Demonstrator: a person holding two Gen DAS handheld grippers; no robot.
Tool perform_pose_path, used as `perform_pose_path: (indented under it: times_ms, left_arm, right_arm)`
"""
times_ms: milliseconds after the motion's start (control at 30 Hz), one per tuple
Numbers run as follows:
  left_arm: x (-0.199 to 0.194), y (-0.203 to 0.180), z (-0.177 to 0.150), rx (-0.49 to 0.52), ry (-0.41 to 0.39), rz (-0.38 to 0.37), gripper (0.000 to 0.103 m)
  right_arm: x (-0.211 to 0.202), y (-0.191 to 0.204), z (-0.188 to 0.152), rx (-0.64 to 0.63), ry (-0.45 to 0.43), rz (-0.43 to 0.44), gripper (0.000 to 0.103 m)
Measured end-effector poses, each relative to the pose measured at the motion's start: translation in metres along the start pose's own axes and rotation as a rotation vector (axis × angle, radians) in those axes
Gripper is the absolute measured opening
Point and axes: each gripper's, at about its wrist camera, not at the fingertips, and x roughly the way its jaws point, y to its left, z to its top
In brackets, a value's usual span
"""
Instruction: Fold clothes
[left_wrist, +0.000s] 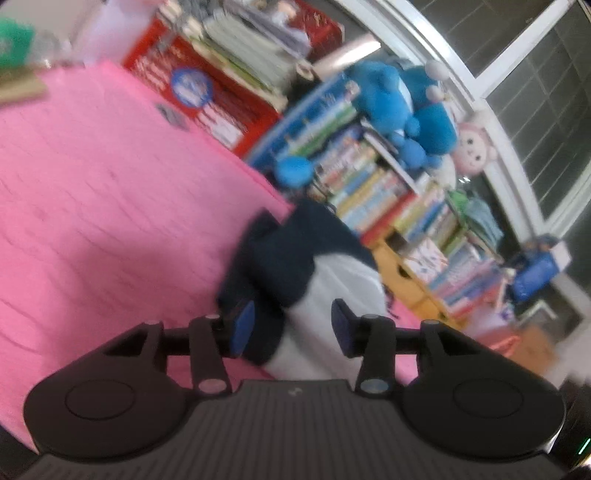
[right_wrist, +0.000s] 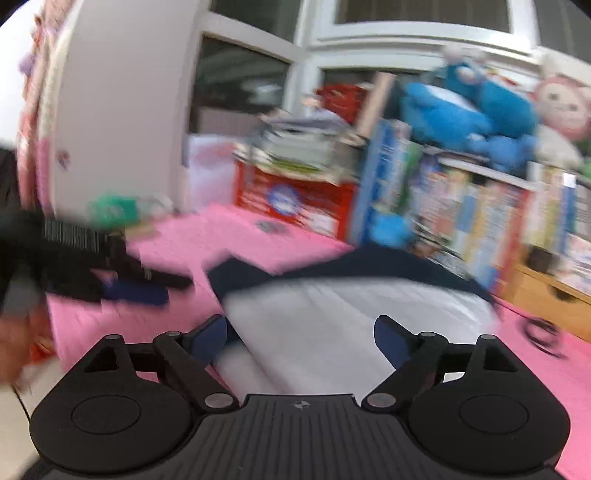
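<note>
Shirt lies dead ahead of right gripper, long axis running left-right on the mat. Right jaws spread wide, holding nothing. Left gripper sits at the shirt's dark end, part-open, pads off the cloth.

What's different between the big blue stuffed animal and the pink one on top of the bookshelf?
The blue plush is bright blue; the pink plush is pale pink with a light face. The blue plush looks bigger and sprawls along the bookshelf, and the pink plush shows mostly a round head beside it. Both sit on top.
</note>
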Motion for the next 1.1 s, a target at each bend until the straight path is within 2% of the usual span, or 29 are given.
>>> perform_pose_path:
  times_ms: [67, 167, 333, 367, 400, 433, 467, 533, 567, 667, 733, 800, 833, 867, 900, 933, 1000, 1100]
  left_arm:
    - [0.014, -0.003, 0.0, -0.008, 0.024, 0.009, 0.045]
    - [0.034, -0.008, 0.007, -0.006, 0.024, 0.035, 0.047]
    - [0.063, -0.01, 0.028, -0.034, 0.004, 0.08, 0.049]
    - [0.068, -0.011, 0.031, -0.044, 0.004, 0.086, 0.043]
    - [0.07, -0.013, 0.032, -0.042, -0.004, 0.088, 0.026]
    - [0.07, -0.017, 0.034, -0.036, -0.014, 0.089, 0.021]
    - [0.067, -0.021, 0.034, -0.023, -0.027, 0.076, 0.015]
    - [0.055, -0.03, 0.031, 0.016, -0.041, 0.023, 0.014]
    - [0.048, -0.034, 0.029, 0.036, -0.048, -0.004, 0.014]
    - [0.047, -0.04, 0.013, 0.098, -0.018, 0.008, 0.014]
    - [0.047, -0.043, 0.002, 0.14, 0.005, 0.021, 0.019]
    - [0.051, -0.043, -0.003, 0.147, 0.038, 0.026, 0.041]
    - [0.059, -0.04, 0.0, 0.114, 0.06, 0.013, 0.043]
    - [0.065, -0.037, 0.004, 0.084, 0.064, 0.019, 0.034]
    - [0.067, -0.037, 0.008, 0.074, 0.049, 0.04, 0.015]
    - [0.065, -0.038, 0.013, 0.08, 0.021, 0.058, 0.011]
    - [0.05, -0.044, 0.02, 0.127, -0.062, 0.058, 0.011]
    - [0.039, -0.048, 0.01, 0.238, -0.09, 0.103, 0.011]
  right_arm:
    - [-0.003, -0.003, -0.02, -0.021, 0.071, -0.09, 0.087]
    - [-0.001, -0.006, -0.041, 0.003, 0.134, -0.177, 0.087]
    - [0.018, -0.002, -0.043, 0.1, 0.151, -0.213, 0.084]
    - [0.023, 0.0, -0.042, 0.114, 0.153, -0.219, 0.083]
    - [0.03, 0.002, -0.04, 0.125, 0.152, -0.231, 0.076]
    - [0.036, 0.005, -0.038, 0.135, 0.15, -0.248, 0.063]
    - [0.04, 0.004, -0.037, 0.153, 0.151, -0.266, 0.057]
    - [0.038, -0.004, -0.037, 0.225, 0.131, -0.304, 0.041]
    - [0.034, -0.008, -0.037, 0.254, 0.109, -0.337, 0.04]
    - [0.017, -0.017, -0.041, 0.327, 0.042, -0.446, 0.04]
    - [0.02, -0.021, -0.047, 0.338, 0.09, -0.446, 0.04]
    - [0.027, -0.022, -0.052, 0.324, 0.132, -0.428, 0.04]
    - [0.032, -0.021, -0.052, 0.313, 0.148, -0.416, 0.04]
    - [0.035, -0.02, -0.052, 0.307, 0.154, -0.413, 0.04]
    - [0.037, -0.019, -0.051, 0.304, 0.155, -0.412, 0.039]
    - [0.036, -0.02, -0.05, 0.305, 0.15, -0.412, 0.035]
    - [0.032, -0.02, -0.05, 0.3, 0.133, -0.407, 0.035]
    - [0.026, -0.012, -0.051, 0.238, 0.116, -0.404, 0.035]
